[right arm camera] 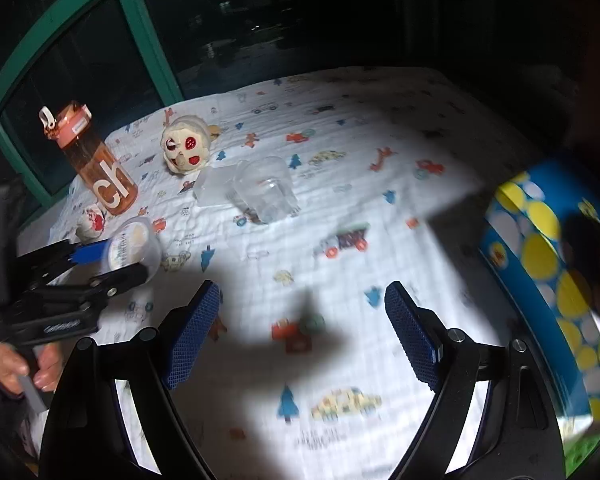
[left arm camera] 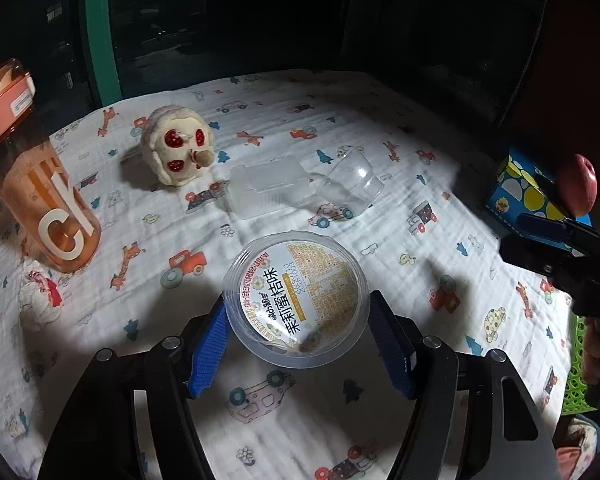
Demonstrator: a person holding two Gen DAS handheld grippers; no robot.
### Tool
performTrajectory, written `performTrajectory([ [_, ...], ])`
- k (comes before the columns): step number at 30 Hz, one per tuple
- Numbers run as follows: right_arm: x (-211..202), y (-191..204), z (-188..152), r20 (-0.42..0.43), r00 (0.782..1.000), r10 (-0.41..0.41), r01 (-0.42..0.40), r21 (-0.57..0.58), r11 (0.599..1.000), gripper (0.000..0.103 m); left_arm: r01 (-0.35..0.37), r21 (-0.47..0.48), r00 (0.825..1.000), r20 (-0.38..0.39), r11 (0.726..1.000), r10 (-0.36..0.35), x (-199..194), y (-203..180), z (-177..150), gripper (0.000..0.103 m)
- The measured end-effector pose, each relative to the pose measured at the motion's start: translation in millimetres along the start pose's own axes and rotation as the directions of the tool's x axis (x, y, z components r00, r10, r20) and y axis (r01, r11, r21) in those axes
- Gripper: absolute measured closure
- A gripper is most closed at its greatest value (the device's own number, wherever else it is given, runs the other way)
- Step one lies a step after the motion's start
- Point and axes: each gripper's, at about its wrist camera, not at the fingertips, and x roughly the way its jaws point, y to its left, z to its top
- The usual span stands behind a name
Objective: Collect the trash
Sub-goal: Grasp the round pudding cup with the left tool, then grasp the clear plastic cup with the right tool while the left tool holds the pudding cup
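The left gripper (left arm camera: 298,320) is held low and pointed forward, its two blue-padded fingers (left arm camera: 208,344) pressed against either side of a round clear cup (left arm camera: 296,296), so it's closed on that. In the right wrist view the same gripper is seen at the left edge, with the person's left hand (right arm camera: 24,364) wrapped round its handle underneath. The right gripper (right arm camera: 302,332) is held out with its blue pads spread wide and nothing gripped between them; in the left wrist view its black body sits at the far right edge.
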Motion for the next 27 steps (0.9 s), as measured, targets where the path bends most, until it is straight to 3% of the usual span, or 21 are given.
performTrajectory([
  [14,95.3,31.3,44.5,-0.061,0.998,0.022,-0.028,-0.110,0.994,0.019,-0.020,-0.061,1.000,0.008,0.998,0.021,-13.9,33.2,-10.6,0.038],
  [22,124.3,34.5,62.8,-0.078,0.997,0.001,-0.012,-0.139,0.990,0.021,-0.022,-0.081,1.000,0.003,0.997,0.022,-12.1,42.5,-14.4,0.038],
  [27,138.5,36.2,69.9,-0.094,0.996,0.003,-0.017,-0.146,0.989,0.028,-0.023,-0.088,1.000,-0.003,0.996,0.023,-10.0,46.6,-14.4,0.038],
])
